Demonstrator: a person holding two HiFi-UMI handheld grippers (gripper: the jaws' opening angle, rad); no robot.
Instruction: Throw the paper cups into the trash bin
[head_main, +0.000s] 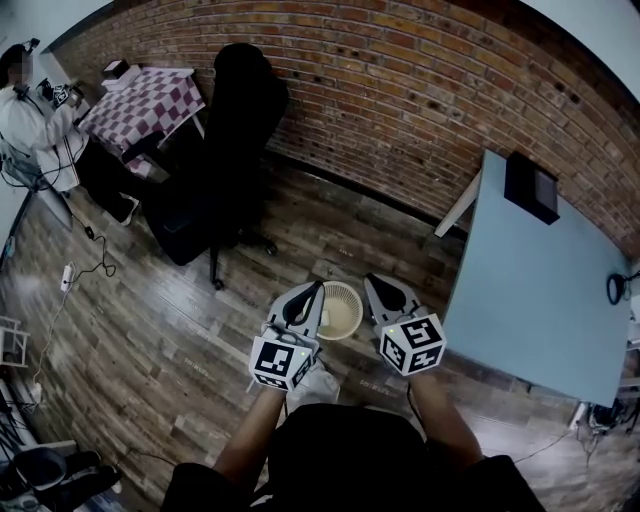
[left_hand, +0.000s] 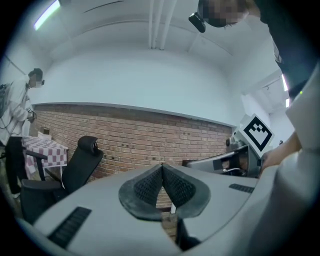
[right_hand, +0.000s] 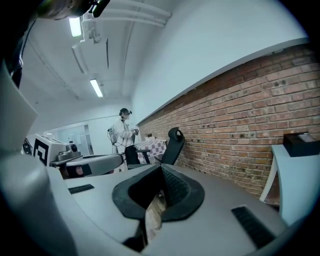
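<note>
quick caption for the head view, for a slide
Left gripper and right gripper, both shut and empty, flank the trash bin on the wood floor.

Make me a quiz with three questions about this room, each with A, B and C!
1. Where is the trash bin?
A on a sofa
B on the wooden floor, seen between the left gripper and right gripper
C on a shelf

2. What colour is the office chair?
A black
B red
C yellow

3. How are the left gripper's jaws?
A wide apart
B closed together, empty
C closed on a cup

Answers:
1 B: the head view shows it on the floorboards between the gripper tips.
2 A: it looks black all over against the brick wall.
3 B: the left gripper view shows the pads meeting with nothing between them.
</note>
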